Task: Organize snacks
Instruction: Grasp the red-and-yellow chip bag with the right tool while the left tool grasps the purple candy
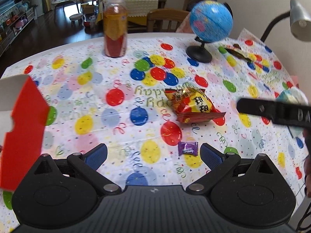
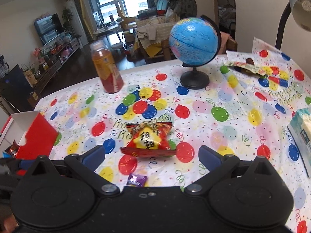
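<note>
A red and yellow snack packet point(image 1: 194, 104) point(image 2: 150, 142) lies on the balloon-print tablecloth near the middle. A small purple wrapped candy point(image 1: 188, 148) point(image 2: 136, 180) rests closer to me. A red open box point(image 1: 23, 128) point(image 2: 36, 136) stands at the left. My left gripper point(image 1: 153, 155) is open over the cloth, with the candy just inside its right finger. My right gripper point(image 2: 151, 157) is open too, the packet lying just ahead between its fingers and the candy beneath it. In the left wrist view, part of the right gripper point(image 1: 272, 110) shows as a black bar at the right edge.
An orange-red drink bottle point(image 1: 115, 27) point(image 2: 107, 69) and a blue globe point(image 1: 210, 22) point(image 2: 194, 44) stand toward the far edge. Another snack wrapper point(image 2: 246, 66) lies back right. A tissue box point(image 2: 301, 134) sits at the right, a desk lamp point(image 2: 299, 5) above it.
</note>
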Demonstrator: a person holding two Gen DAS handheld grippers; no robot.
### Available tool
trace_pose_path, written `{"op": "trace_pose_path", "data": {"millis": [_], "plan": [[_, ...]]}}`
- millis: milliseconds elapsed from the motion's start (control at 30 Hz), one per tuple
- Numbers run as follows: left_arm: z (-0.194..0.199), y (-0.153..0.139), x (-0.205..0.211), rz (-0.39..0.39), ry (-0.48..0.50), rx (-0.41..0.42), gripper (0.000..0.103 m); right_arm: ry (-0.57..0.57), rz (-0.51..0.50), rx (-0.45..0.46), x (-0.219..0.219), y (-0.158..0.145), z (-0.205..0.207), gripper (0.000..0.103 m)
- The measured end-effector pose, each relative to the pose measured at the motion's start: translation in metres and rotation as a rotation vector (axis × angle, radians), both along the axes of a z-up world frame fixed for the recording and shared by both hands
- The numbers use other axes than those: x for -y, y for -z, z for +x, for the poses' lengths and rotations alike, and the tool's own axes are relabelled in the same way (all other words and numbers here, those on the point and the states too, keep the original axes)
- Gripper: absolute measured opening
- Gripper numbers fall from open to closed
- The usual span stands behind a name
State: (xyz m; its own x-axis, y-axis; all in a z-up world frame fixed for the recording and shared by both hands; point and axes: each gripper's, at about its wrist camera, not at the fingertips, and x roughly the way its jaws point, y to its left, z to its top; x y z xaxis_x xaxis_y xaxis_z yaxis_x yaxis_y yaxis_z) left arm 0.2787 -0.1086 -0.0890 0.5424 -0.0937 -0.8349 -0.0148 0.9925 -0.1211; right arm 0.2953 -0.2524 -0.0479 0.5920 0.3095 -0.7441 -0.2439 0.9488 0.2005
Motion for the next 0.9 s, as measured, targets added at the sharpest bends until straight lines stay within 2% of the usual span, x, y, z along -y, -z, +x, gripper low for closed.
{"op": "trace_pose_path", "data": {"millis": [267, 433, 533, 900], "plan": [[0.021, 0.030, 0.027, -0.003, 0.004, -0.053, 0.102, -0.023, -0.019, -0.060, -0.002, 0.019, 0.037, 0.100], [0.033, 0.042, 0.035, -0.010, -0.012, -0.084, 0.102, -0.054, -0.049, -0.106, -0.012, 0.035, 0.060, 0.093], [0.038, 0.047, 0.034, -0.001, -0.034, -0.097, 0.102, -0.068, -0.051, -0.132, -0.019, 0.045, 0.073, 0.090], [0.044, 0.052, 0.028, 0.018, -0.066, -0.107, 0.102, -0.101, -0.083, -0.206, -0.049, 0.080, 0.106, 0.089]]}}
